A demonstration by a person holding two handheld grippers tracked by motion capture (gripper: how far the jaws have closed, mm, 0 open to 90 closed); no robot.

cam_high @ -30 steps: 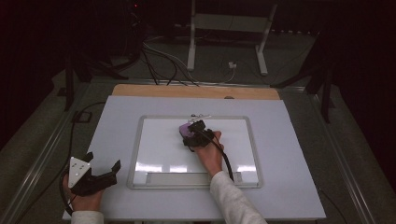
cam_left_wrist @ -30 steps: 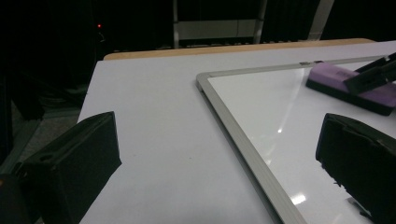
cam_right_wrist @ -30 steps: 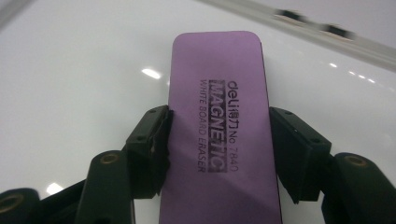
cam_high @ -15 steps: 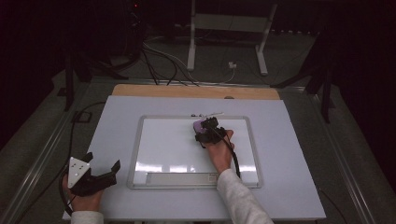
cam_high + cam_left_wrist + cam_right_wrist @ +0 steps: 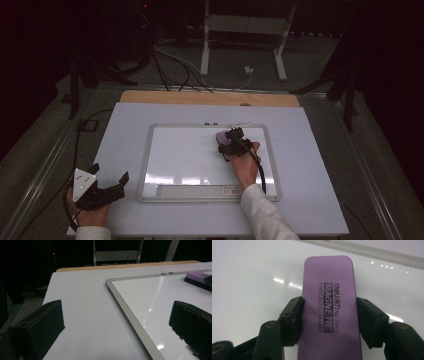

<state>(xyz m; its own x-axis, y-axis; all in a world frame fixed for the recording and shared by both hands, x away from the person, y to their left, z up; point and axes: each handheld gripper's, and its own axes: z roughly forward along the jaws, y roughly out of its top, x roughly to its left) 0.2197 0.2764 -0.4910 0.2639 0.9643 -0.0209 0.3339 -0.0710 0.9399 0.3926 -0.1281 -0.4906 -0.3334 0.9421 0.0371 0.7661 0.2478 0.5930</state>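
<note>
A purple whiteboard eraser (image 5: 329, 307) lies flat on the whiteboard (image 5: 185, 155), near its far right corner. My right gripper (image 5: 227, 142) is shut on the purple eraser (image 5: 223, 136), its two pads pressing the long sides. In the left gripper view the eraser (image 5: 200, 277) shows at the far right edge. My left gripper (image 5: 107, 182) rests at the table's near left corner, jaws wide apart with nothing between them, pointing toward the whiteboard's frame (image 5: 130, 312).
The whiteboard lies on a pale table top (image 5: 125, 130) with a wooden strip (image 5: 200, 97) along its far edge. A pen tray (image 5: 200, 191) runs along the board's near edge. Cables (image 5: 175, 65) and a stand (image 5: 240, 40) sit on the floor beyond.
My right gripper has slid the eraser to the right across the board's far part. The left gripper has stayed put.
</note>
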